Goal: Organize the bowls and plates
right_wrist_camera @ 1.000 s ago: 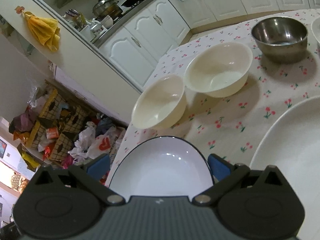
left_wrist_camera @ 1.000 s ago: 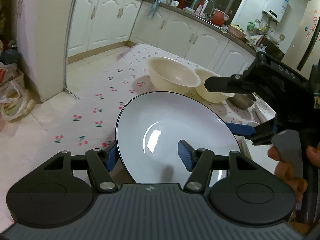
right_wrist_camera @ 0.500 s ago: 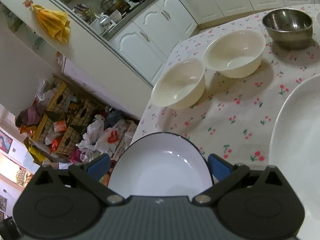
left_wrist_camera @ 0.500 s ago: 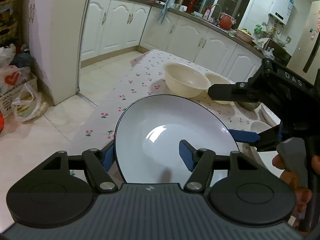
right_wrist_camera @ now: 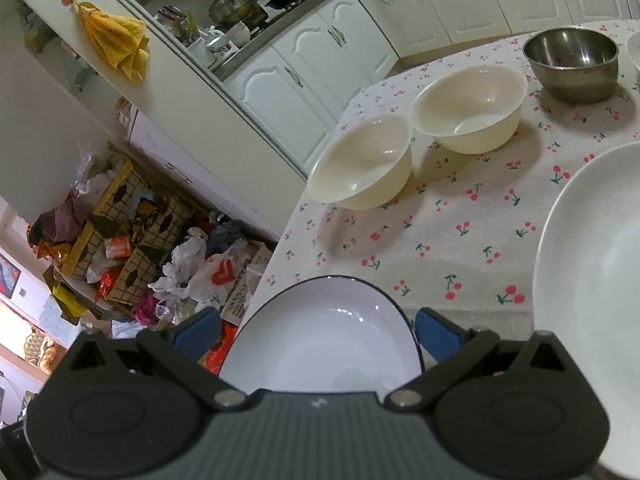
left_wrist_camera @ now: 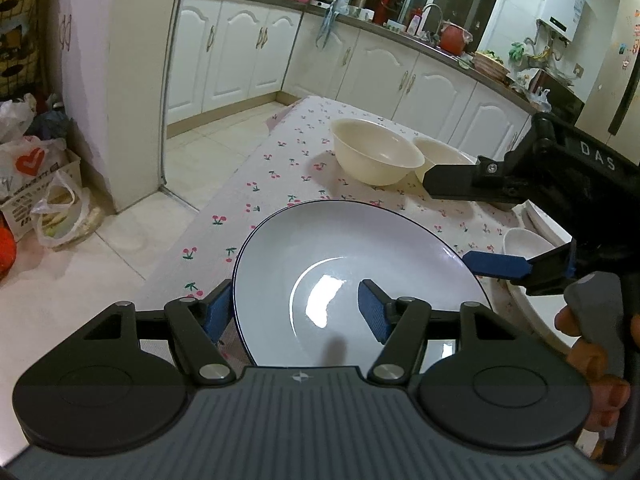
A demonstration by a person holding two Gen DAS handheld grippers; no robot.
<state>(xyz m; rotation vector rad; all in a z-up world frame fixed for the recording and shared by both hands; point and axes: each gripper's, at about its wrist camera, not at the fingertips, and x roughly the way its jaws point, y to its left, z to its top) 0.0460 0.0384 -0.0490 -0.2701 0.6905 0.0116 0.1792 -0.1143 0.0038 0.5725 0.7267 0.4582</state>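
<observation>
A white plate with a thin dark rim (left_wrist_camera: pixel 340 252) is held above the table's near edge; it also shows in the right wrist view (right_wrist_camera: pixel 332 340). My left gripper (left_wrist_camera: pixel 294 310) is shut on its near rim, one pad under and one on top. My right gripper (left_wrist_camera: pixel 476 224) stands at the plate's right edge, and in the right wrist view (right_wrist_camera: pixel 316 330) its jaws straddle the rim. Two cream bowls (left_wrist_camera: pixel 376 156) (left_wrist_camera: pixel 440 156) sit side by side on the cherry-print tablecloth (left_wrist_camera: pixel 280 168), also seen from the right (right_wrist_camera: pixel 364 160) (right_wrist_camera: pixel 472 108).
A steel bowl (right_wrist_camera: pixel 572 64) stands behind the cream bowls. A large white plate (right_wrist_camera: pixel 596 264) lies on the table at right. A small white bowl (left_wrist_camera: pixel 528 244) sits near it. Bags and boxes (right_wrist_camera: pixel 132 248) clutter the floor left of the table.
Both grippers and the plate have drawn back from the bowls, toward the table's near edge. The bowls have not moved.
</observation>
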